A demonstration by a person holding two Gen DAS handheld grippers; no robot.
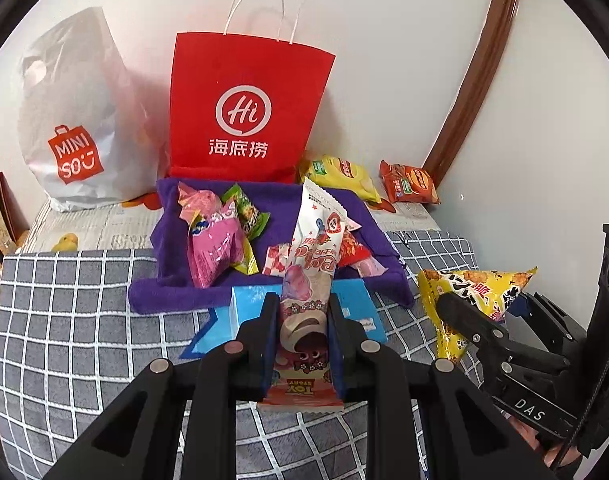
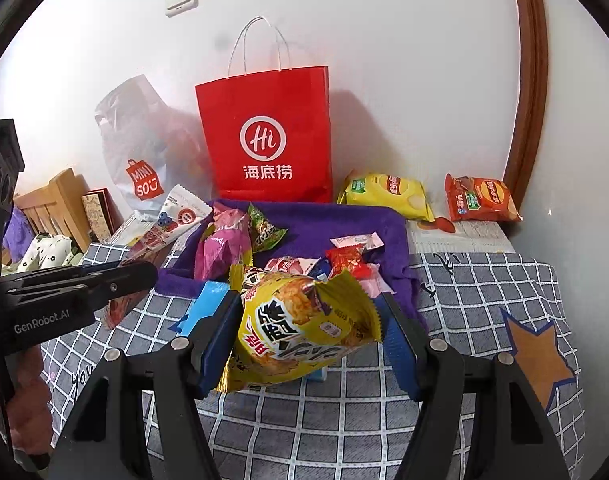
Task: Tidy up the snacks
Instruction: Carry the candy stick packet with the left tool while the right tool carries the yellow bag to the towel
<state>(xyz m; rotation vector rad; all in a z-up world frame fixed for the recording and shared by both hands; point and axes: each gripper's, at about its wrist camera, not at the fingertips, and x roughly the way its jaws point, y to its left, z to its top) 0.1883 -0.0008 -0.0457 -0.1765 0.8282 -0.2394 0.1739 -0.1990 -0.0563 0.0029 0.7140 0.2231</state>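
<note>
My left gripper [image 1: 303, 322] is shut on a long white and pink snack pack [image 1: 310, 280], held above the checked cloth; it also shows in the right wrist view [image 2: 164, 232]. My right gripper [image 2: 308, 336] stands wide around a yellow puffed snack bag [image 2: 300, 328], also in the left wrist view [image 1: 464, 300]; the bag touches the left pad, and a gap shows at the right pad. A purple towel [image 1: 364, 216] holds a pink bag [image 1: 212, 248], a green bag [image 1: 248, 208] and small red and pink packets [image 2: 344, 260].
A red paper bag [image 1: 244, 108] and a white Miniso bag [image 1: 72, 120] stand at the wall. A yellow chip bag [image 2: 388, 192] and an orange chip bag [image 2: 480, 196] lie at the back right. A blue box [image 1: 240, 312] lies under the grippers.
</note>
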